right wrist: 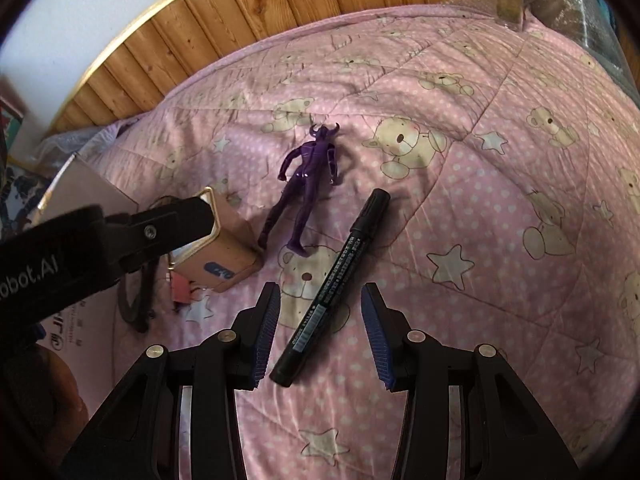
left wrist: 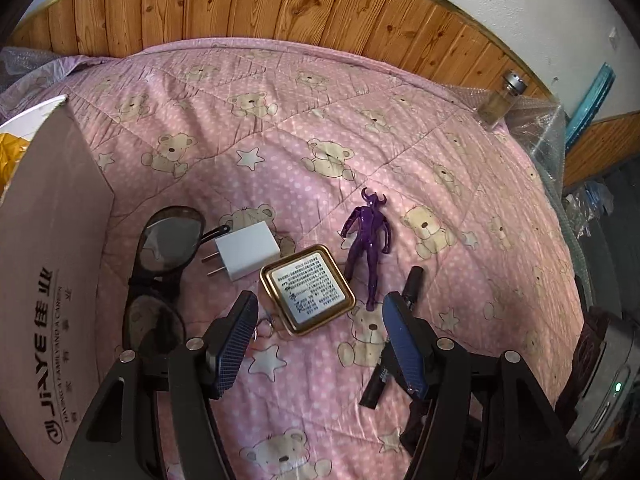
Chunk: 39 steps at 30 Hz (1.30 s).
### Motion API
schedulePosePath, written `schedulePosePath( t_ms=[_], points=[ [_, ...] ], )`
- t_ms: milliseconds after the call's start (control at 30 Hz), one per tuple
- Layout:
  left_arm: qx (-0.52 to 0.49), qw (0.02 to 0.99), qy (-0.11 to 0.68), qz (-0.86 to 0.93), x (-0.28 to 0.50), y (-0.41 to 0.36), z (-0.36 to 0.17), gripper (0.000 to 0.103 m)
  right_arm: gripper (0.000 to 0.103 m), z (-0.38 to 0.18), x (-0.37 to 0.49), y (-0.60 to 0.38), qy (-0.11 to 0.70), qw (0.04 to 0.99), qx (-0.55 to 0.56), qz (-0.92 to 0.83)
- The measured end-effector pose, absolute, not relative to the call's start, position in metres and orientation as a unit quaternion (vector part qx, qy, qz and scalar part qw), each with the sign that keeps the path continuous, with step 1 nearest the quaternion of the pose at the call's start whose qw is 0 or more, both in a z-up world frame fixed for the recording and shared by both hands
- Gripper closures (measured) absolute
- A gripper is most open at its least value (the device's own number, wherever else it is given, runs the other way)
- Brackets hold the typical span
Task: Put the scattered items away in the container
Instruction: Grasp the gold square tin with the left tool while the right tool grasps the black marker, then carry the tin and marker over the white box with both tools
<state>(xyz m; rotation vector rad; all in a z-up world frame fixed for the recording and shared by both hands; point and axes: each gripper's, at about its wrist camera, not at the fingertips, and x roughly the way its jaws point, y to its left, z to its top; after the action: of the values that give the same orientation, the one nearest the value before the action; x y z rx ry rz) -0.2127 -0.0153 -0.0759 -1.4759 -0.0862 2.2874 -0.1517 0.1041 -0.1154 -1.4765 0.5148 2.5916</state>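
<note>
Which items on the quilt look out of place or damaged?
Nothing looks damaged. The sunglasses, charger, tin, purple figure and marker just lie scattered outside the cardboard box.

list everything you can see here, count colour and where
tin: 1, gold rim, silver label, on the quilt between the left fingers
charger: 1, white, behind the tin
glasses: 1, dark, beside the box
figure: 1, purple, lying flat right of the tin
marker: 1, black, between the right fingers, on the quilt
box: 1, pale cardboard, far left
bottle: 1, clear with silver cap, far right corner
quilt: 1, pink with bears and stars
wall panel: wood, behind the bed
left gripper: 1, black with blue pads, open over the tin
right gripper: 1, black with blue pads, open around the marker
</note>
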Motion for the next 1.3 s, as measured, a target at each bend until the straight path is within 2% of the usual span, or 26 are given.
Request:
schedulePosePath(
  t_ms=[33, 67, 100, 167, 300, 500, 1300],
  points=[
    [-0.536, 0.200, -0.027, 0.820, -0.217, -0.012, -0.083, 0.037, 0.059, -0.119, -0.154, 0.102, 0.153, 0.062, -0.486, 0.858],
    [-0.542, 0.196, -0.025, 0.817, -0.221, -0.009, -0.090, 0.037, 0.069, -0.121, -0.155, 0.098, 0.130, 0.070, -0.482, 0.864],
    [-0.548, 0.193, -0.023, 0.814, -0.223, -0.007, -0.097, 0.037, 0.073, -0.121, -0.155, 0.096, 0.112, 0.077, -0.481, 0.866],
    [-0.546, 0.188, -0.019, 0.816, -0.225, -0.008, -0.108, 0.043, 0.089, -0.122, -0.153, 0.103, 0.119, 0.079, -0.477, 0.867],
    [-0.527, 0.201, -0.027, 0.825, -0.215, -0.016, -0.100, 0.050, 0.090, -0.114, -0.141, 0.126, 0.176, 0.062, -0.470, 0.863],
    [-0.509, 0.205, -0.048, 0.835, -0.198, -0.039, -0.080, 0.051, 0.090, -0.091, -0.121, 0.136, 0.218, 0.045, -0.457, 0.861],
    [-0.421, 0.234, -0.103, 0.870, -0.085, -0.140, 0.018, 0.051, 0.089, -0.003, -0.045, 0.043, 0.197, -0.057, -0.420, 0.884]
  ],
)
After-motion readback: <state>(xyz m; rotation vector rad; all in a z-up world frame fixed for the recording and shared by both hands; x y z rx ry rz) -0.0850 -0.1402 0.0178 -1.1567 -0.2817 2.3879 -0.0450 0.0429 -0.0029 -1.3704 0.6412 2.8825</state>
